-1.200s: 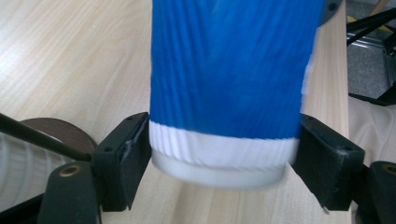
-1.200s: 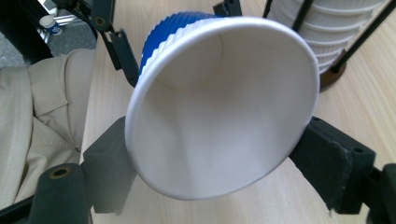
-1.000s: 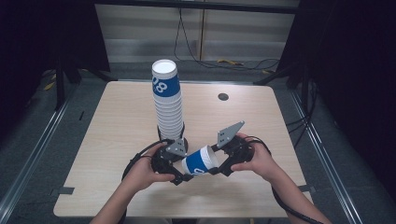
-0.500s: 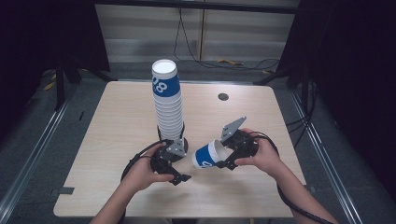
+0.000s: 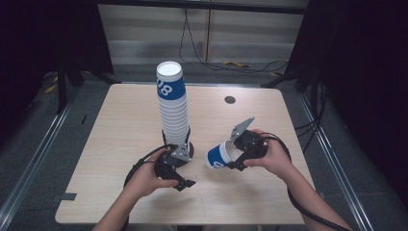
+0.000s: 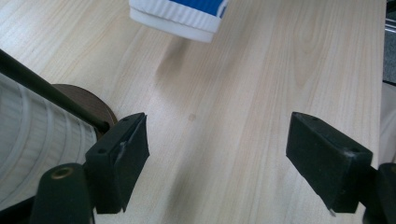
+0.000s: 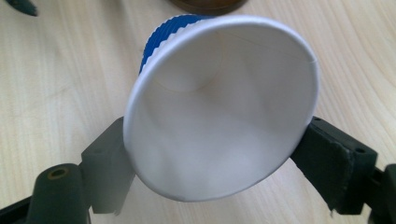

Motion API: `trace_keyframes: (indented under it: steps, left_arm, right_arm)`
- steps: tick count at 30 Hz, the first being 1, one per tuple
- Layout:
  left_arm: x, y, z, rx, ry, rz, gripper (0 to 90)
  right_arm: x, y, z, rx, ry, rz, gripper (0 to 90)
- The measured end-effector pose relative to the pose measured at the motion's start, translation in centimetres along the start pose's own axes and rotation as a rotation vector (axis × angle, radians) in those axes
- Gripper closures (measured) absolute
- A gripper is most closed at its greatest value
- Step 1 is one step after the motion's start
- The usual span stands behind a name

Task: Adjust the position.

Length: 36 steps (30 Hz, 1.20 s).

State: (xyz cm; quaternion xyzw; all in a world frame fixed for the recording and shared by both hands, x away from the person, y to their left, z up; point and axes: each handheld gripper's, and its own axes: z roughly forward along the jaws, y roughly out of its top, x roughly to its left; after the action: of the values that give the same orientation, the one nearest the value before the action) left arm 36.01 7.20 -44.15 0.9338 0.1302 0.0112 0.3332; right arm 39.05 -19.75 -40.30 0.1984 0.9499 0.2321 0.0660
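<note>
Both grippers are chunky black units, one per hand. The left gripper (image 5: 179,169) has a grey three-cornered plate on top and a black cable (image 5: 139,166) looping off to its left. The right gripper (image 5: 235,156) carries the same kind of grey plate, tilted up, with a black cable (image 5: 285,149) curling round its right side. Up close the jaws are blocky black pads with small screw holes, each on a rounded arm with a brass-coloured rivet (image 6: 61,173). Forearms are bare, no sleeves.

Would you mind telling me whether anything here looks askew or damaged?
The single cup in the right tool lies on its side, and its rim is squeezed out of round between the jaws. The tall cup stack leans slightly. Nothing looks spilled.
</note>
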Motion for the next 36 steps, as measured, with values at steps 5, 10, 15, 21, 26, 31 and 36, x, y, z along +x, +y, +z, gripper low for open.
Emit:
trace_keyframes:
  steps: [5,10,15,21,26,31,36]
  left_arm:
    - [0.0,-0.1,0.0,0.009,0.002,0.003,21.0]
    - [0.0,-0.1,0.0,0.008,0.003,0.002,21.0]
    - [-0.1,-0.1,0.1,0.009,0.0,-0.006,21.1]
    - [-0.1,-0.1,0.2,0.011,-0.005,-0.002,21.2]
    - [-0.1,-0.2,0.2,0.013,-0.004,0.002,21.3]
    - [-0.1,-0.2,0.3,0.016,-0.009,0.004,21.5]
    - [-0.2,-0.2,0.4,0.014,-0.011,-0.001,21.6]
  right_arm:
    - [-0.4,-0.2,0.1,0.03,-0.03,0.039,18.0]
    - [-0.7,-0.3,0.0,0.045,-0.052,0.062,17.9]
    - [-1.2,-0.4,0.0,0.076,-0.078,0.055,17.8]
    - [-1.6,-0.3,0.3,0.133,-0.097,0.053,17.7]
    - [-2.3,-0.5,0.3,0.151,-0.108,0.061,17.5]
    - [-2.5,-0.5,0.4,0.178,-0.107,0.07,17.3]
    - [-2.8,-0.4,0.5,0.214,-0.105,0.079,17.1]
